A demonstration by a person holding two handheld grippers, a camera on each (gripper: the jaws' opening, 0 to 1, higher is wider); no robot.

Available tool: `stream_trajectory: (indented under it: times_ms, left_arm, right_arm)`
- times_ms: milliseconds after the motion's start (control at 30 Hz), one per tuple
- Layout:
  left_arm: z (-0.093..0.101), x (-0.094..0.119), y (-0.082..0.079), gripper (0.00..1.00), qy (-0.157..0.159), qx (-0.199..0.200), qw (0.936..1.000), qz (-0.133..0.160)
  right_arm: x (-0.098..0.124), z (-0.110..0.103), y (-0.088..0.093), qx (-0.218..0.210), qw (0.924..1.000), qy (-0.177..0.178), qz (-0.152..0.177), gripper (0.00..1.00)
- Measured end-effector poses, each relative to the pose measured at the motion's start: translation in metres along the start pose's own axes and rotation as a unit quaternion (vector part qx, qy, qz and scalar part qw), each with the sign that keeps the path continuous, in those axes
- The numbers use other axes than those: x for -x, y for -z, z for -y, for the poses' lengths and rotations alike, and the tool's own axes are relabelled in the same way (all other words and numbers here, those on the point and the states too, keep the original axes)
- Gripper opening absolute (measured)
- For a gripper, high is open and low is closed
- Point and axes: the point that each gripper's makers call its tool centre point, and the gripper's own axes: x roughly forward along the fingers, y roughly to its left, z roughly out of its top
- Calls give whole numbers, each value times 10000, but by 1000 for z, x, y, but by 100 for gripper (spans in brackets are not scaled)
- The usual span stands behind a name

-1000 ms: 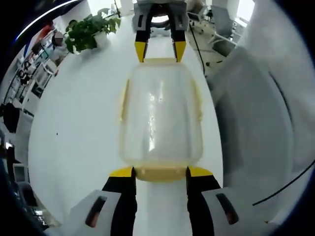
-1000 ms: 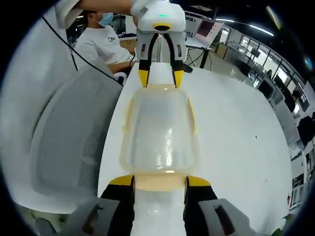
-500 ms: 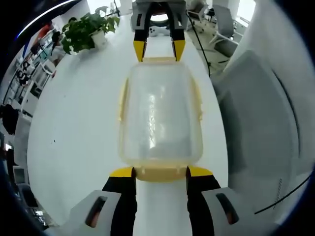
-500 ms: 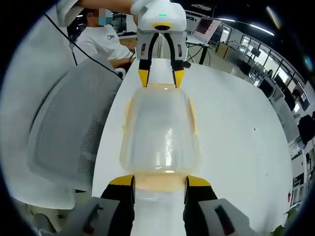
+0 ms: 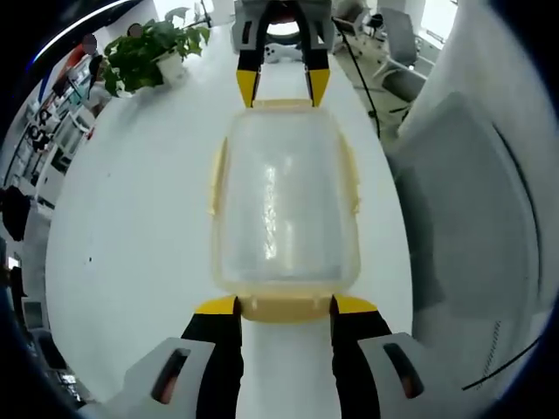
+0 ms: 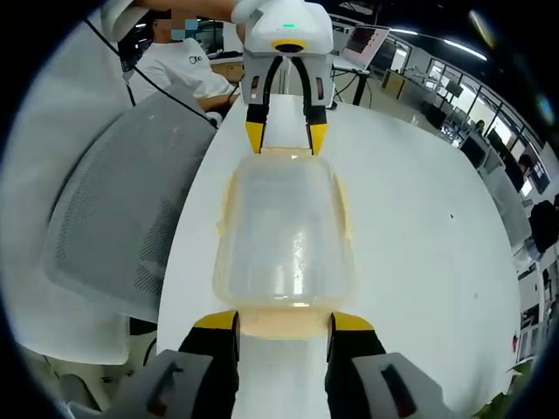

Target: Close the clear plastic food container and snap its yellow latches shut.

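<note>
Fingers [image 5: 217,307] of your left gripper [image 5: 283,307] sit spread at either side of the yellow latch [image 5: 285,306] on the near end of the clear plastic food container [image 5: 285,209], exactly as they did 0.5 s ago, and whether they press that latch you cannot tell. Your right gripper [image 6: 282,325] matches them at the opposite end, its fingers [image 6: 349,325] apart beside the latch there [image 6: 284,325]; in the left gripper view it reaches in from the top, yellow tips just beyond the far rim. Nothing on the container has shifted: the lid lies on the body and the side latches [image 5: 214,179] stand out from the walls. Only the background has slid a little, the potted plant [image 5: 144,52] in the left gripper view and the mesh chair [image 6: 113,209] in the right gripper view. Both grippers face each other along the container, which rests lengthwise on the white table [image 5: 131,227].
</note>
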Motion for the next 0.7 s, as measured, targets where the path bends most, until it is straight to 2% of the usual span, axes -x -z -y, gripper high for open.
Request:
stream_trajectory:
  times_ms: [700]
  left_arm:
    - [-3, -19, -11, 37, 57, 17, 9999, -89]
  right_arm:
    - [-7, 3, 25, -30, 9999, 20, -121, 37]
